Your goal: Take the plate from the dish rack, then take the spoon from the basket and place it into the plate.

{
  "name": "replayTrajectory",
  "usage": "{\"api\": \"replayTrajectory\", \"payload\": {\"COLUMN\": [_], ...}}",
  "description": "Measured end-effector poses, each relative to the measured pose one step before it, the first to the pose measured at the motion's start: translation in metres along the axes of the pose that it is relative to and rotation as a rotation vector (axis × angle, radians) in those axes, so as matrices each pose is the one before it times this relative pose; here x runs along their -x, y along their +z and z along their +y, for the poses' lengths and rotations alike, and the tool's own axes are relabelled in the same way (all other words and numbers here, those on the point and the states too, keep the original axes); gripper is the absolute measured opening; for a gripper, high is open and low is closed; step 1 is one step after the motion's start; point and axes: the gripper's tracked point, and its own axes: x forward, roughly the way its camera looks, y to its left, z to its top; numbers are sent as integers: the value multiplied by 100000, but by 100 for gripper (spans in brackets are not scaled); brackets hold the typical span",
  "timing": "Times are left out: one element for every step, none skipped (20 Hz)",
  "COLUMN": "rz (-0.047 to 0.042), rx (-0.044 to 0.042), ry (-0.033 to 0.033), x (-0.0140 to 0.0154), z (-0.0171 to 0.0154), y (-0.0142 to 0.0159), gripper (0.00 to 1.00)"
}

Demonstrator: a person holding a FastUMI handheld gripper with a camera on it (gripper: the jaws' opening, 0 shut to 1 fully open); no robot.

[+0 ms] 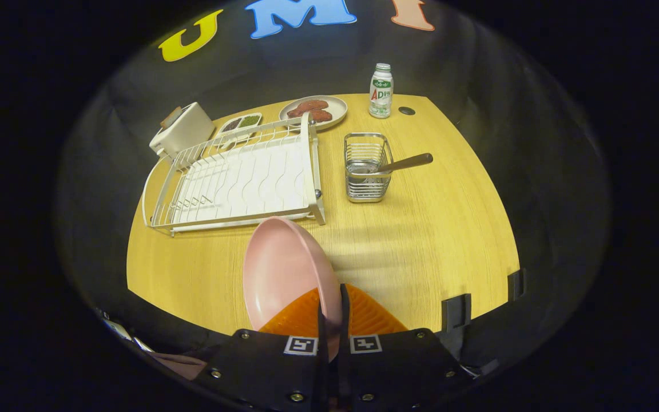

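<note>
A pink plate (281, 269) stands on edge between my fingers, held above the near part of the wooden table (432, 252). My gripper (329, 312) is shut on the plate's rim, both pads pressing on it. Beyond the plate lies the white wire dish rack (238, 180), with no dishes in it. To the right of the rack stands a small metal wire basket (367, 169). A spoon (404, 164) leans in the basket, its dark handle sticking out to the right.
At the back of the table stand a white toaster-like box (183, 129), a small divided dish (241, 122), a beige plate with brown food (315, 110) and a small green-and-white bottle (381, 91). Black clips (456, 312) sit on the table's near right edge.
</note>
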Motion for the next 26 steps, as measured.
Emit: {"api": "replayTrajectory", "payload": {"rz": [1099, 692, 413, 747, 1181, 103, -176, 173, 192, -53, 89, -389, 70, 73, -154, -221, 901, 184, 107, 215, 258, -285, 245, 192, -461, -74], "rx": [-693, -452, -410, -694, -1361, -1185, -1637, -1165, -800, 360, 536, 709, 336, -2035, -1692, -1125, -1190, -1269, -1163, -1759, -2053, -1341, -1444, -939, -328, -261], "ry": [421, 716, 1493, 1880, 2180, 3079, 2962, 2440, 1690, 1375, 1008, 1207, 1771, 3207, 2686, 1753, 2562, 2188, 1974, 1543, 1517, 1331, 1222, 1102, 1061, 535], "x": [-396, -467, -433, -578, -530, -524, -556, -656, -602, -706, -458, -520, -501, -417, -533, -563, -457, -384, -209, -179, -91, -110, -133, -121, -82, -218], "z": [41, 66, 222, 284, 287, 573, 454, 255, 108, 123, -104, -11, 1, 103, -25, -170, -170, -124, -244, -379, -338, -264, -147, -201, -175, -121], "y": [-186, -205, -62, -218, -313, -56, -28, -129, -138, -247, -222, -223, -184, -45, -14, -93, -199, -230, -116, -232, -126, -142, -128, -195, -47, -87], "gripper": [6, 6, 6, 6, 6, 6, 6, 6, 6, 6, 6, 6, 6, 6, 6, 6, 6, 6, 6, 6, 6, 6, 6, 6, 8, 8]}}
